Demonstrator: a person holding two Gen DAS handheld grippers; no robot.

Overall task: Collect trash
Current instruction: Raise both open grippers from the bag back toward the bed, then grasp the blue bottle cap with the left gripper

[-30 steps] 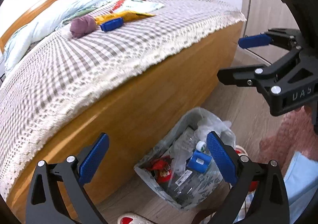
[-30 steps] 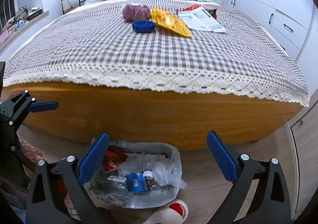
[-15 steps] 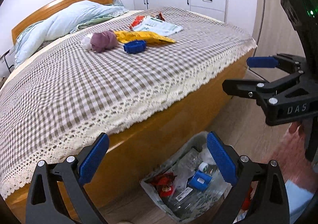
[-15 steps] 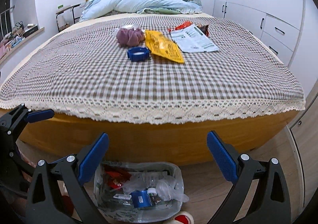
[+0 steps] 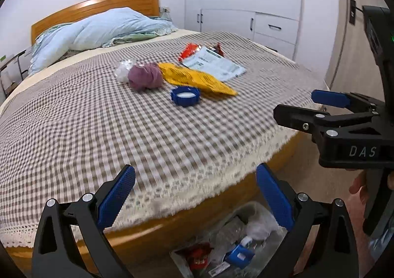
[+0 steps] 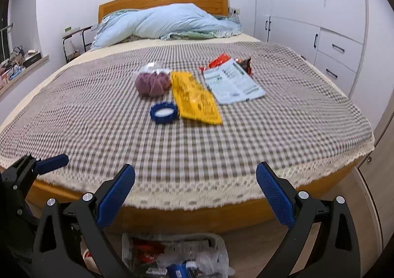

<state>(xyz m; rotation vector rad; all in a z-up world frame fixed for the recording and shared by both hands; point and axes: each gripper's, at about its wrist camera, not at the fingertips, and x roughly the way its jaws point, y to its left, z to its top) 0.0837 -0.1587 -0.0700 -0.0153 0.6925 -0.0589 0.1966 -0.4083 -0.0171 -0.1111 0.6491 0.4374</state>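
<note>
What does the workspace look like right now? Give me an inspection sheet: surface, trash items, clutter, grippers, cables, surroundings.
Surface: checked bedspread, flat, lace edge.
Trash items: blue lid, yellow wrapper, printed pouch, red wrapper, purple wad, clear plastic grouped mid-bed; the yellow wrapper's edge meets the lid.
Trash bag: on the floor at the bed's foot, partly filled.
Clutter: light blue duvet by the headboard.
Left gripper: open, empty.
Right gripper: open, empty.
Cables: nothing seen.
Surroundings: white wardrobe, side shelf.
</note>
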